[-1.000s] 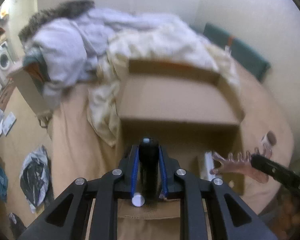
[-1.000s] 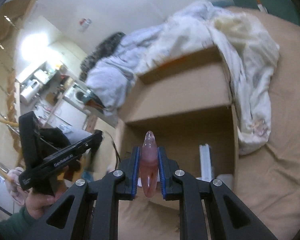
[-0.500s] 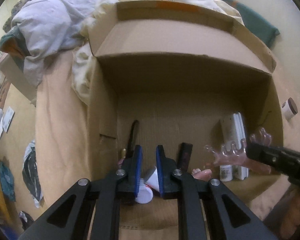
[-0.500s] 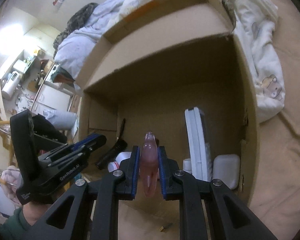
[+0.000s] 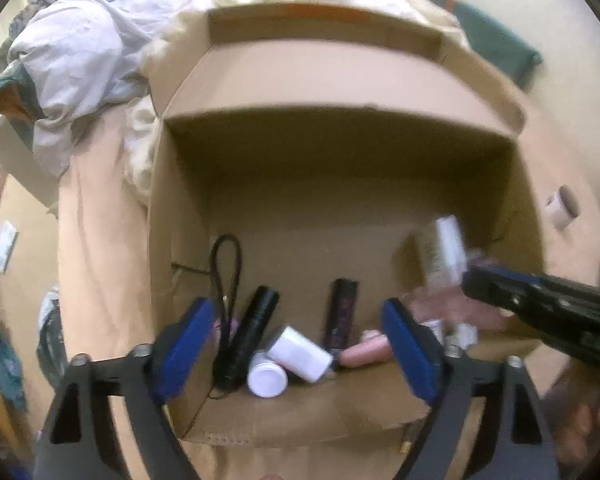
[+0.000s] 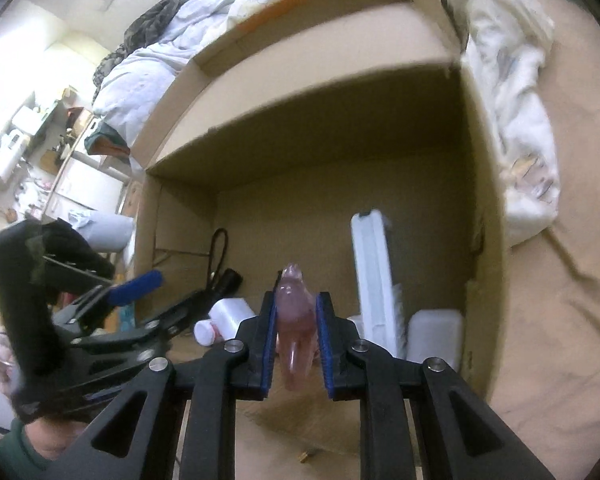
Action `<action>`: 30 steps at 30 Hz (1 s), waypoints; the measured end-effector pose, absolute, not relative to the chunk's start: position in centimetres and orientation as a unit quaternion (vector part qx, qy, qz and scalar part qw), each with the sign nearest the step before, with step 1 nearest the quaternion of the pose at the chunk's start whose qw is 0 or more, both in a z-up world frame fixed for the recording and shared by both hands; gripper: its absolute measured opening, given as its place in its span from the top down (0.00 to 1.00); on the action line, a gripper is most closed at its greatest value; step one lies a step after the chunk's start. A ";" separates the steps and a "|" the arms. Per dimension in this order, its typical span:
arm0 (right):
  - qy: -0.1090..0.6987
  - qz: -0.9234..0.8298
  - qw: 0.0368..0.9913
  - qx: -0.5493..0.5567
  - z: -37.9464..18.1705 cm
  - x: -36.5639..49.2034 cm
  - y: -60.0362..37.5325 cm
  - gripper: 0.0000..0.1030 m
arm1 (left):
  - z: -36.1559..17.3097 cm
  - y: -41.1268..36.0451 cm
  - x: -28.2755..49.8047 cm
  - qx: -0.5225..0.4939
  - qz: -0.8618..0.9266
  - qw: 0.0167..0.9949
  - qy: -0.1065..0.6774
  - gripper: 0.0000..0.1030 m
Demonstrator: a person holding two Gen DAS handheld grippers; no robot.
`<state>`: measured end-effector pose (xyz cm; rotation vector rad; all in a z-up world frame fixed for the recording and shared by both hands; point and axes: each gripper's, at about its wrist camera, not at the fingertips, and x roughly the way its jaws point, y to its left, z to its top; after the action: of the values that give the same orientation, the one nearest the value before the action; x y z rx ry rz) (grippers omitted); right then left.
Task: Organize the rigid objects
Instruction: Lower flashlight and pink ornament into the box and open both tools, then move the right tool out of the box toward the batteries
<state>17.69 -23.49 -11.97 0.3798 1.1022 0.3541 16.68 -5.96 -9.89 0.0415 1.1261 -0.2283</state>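
One open cardboard box [image 5: 340,184] with matte corrugated walls sits on a bed covered by a smooth tan sheet [image 6: 560,320]. A rumpled heap of pale bedding [image 5: 100,40] lies at the box's 11 o'clock.

In the left wrist view the box floor holds one black cylindrical flashlight [image 5: 252,332] with a looped cord, two white plastic bottles [image 5: 300,354] lying tumbled together, one flat black stick-shaped item [image 5: 340,312] and one smooth pink rounded object [image 5: 366,352]. At 3 o'clock stand one tall white ribbed case [image 6: 374,280] and one squat white container [image 6: 436,336].

The left tongs [image 5: 296,350], with two blue rubbery pads, are opening wide. Nothing is between the pads: the flashlight and bottles lie on the box floor beyond them, toward 12 o'clock.

The right tongs [image 6: 296,340] are opening too. One translucent pink glossy piece [image 6: 296,320], rounded at its tip, stands upright between the two blue pads, its tip pointing to 12 o'clock. A narrow gap shows on each side of it, though blur leaves it unclear whether the pads touch lower down. This piece hangs over the near part of the box, between the bottles and the white case.
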 end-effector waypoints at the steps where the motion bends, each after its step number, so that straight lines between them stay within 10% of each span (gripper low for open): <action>1: 0.504 0.161 0.831 0.173 -11.2 17.6 -23.7 0.53 | -9.4 -5.8 16.6 0.012 -0.114 0.841 0.528 0.00; 2: 0.491 0.158 0.839 0.175 -10.6 17.5 -24.0 0.23 | -8.8 -5.6 16.5 0.003 -0.120 0.844 0.523 0.00; 7: 0.435 0.133 0.873 0.177 -8.2 16.7 -24.9 0.00 | -8.0 -5.1 16.2 0.000 -0.109 0.852 0.512 0.00; 30: 0.416 0.108 0.892 0.141 -6.6 13.8 -25.1 0.00 | -6.6 -3.7 14.5 0.014 -0.098 0.849 0.520 0.00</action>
<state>13.80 -25.10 -6.63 0.2932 0.8630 0.2238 14.53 -3.67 -6.56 0.0291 1.0955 -0.2067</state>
